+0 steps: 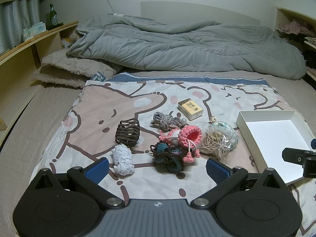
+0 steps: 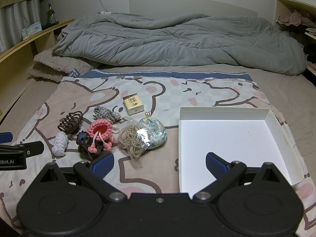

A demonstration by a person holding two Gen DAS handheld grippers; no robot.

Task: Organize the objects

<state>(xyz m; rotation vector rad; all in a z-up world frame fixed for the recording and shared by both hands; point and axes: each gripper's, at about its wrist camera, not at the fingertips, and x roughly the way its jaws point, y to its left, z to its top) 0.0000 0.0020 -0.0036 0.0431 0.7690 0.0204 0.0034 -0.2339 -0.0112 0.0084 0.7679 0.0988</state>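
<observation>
We are holding the left claw [image 1: 157, 168] wide open and empty above the cartoon sheet [image 1: 94, 106] on the bed, facing the pink crochet pouch [image 1: 188, 136] and white cloth bundle [image 1: 122, 159]. Our right claw [image 2: 160, 164] is hanging equally open beside the empty white box [image 2: 227, 138].

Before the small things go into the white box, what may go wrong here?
1. The pink crochet pouch touches the dark crochet piece, and its tassels hang over it; lifting one may drag the other.
2. The clear bag of beige cord looks slippery and leans on the floral pouch; it could slip from the fingers.
3. The white box sits on soft bedding and may shift or tip if pushed on its rim.
</observation>
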